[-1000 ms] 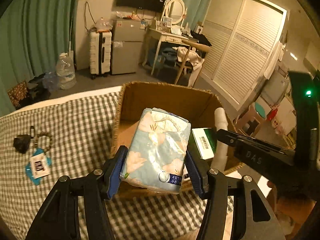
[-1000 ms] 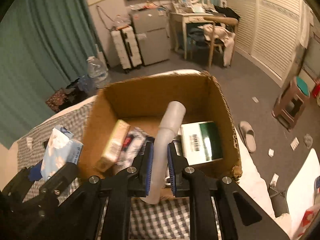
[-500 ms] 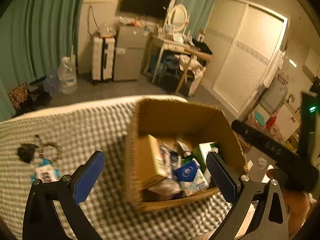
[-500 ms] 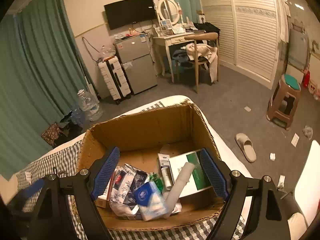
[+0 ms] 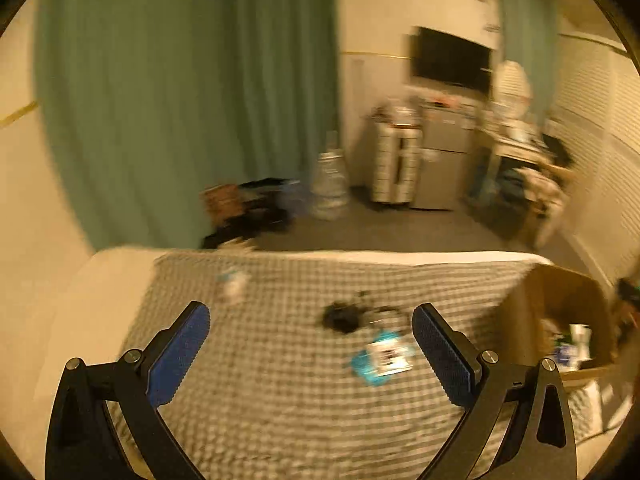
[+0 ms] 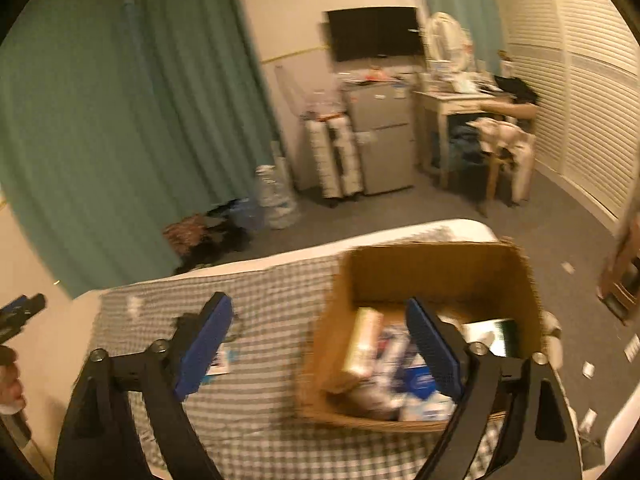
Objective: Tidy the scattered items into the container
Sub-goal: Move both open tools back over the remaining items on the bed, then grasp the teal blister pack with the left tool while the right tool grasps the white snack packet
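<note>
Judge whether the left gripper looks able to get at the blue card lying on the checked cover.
Probably yes: the left gripper is open and empty, the blue card lies flat in the open just ahead of it, and only the black item sits nearby, beyond it.

Left wrist view: looks forward and down along its own fingers (image 5: 182, 354) from above the bed (image 5: 280, 400), facing the curtain (image 5: 180, 100) and TV (image 5: 450, 60) wall, blurred; cardboard box (image 5: 520, 320) at its right edge. Right wrist view: same slant, facing the same wall, close over the box (image 6: 332, 336) at lower right. Shared: checked bed cover, box, blue card (image 5: 382, 358) on the cover, curtain, TV, fridge (image 5: 442, 168), suitcase (image 5: 394, 164), water bottle (image 5: 330, 178)
</note>
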`<action>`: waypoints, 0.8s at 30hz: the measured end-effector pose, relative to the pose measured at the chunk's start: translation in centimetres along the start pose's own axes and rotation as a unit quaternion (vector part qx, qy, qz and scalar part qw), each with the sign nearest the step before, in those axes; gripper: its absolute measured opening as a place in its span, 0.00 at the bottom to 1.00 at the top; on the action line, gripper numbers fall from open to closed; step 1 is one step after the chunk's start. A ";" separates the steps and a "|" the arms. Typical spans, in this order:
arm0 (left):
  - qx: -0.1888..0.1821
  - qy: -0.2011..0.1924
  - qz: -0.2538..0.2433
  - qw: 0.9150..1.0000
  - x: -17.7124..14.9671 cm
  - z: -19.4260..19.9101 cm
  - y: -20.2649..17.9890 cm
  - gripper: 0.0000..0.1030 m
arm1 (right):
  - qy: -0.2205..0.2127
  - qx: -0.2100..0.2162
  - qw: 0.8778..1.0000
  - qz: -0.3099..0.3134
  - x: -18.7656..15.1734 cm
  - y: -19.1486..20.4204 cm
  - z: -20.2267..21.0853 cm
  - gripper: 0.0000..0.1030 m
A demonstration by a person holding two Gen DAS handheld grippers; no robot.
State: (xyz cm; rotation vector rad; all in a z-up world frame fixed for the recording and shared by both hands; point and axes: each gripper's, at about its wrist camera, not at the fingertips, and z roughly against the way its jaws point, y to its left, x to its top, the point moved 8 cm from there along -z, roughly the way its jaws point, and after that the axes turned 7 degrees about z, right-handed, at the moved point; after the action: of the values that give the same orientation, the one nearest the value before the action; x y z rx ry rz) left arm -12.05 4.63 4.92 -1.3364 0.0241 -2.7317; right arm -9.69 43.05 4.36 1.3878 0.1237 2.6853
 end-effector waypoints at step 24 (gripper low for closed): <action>-0.021 0.125 0.085 0.988 -18.5 -19.3 5.1 1.00 | 0.102 -0.012 0.991 0.082 -14.2 19.4 -22.8 0.92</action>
State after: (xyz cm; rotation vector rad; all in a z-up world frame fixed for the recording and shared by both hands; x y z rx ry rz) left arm -15.54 0.76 -21.81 -0.9443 0.2064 -2.7451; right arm -21.41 21.42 -17.78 1.1603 -0.0055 2.9489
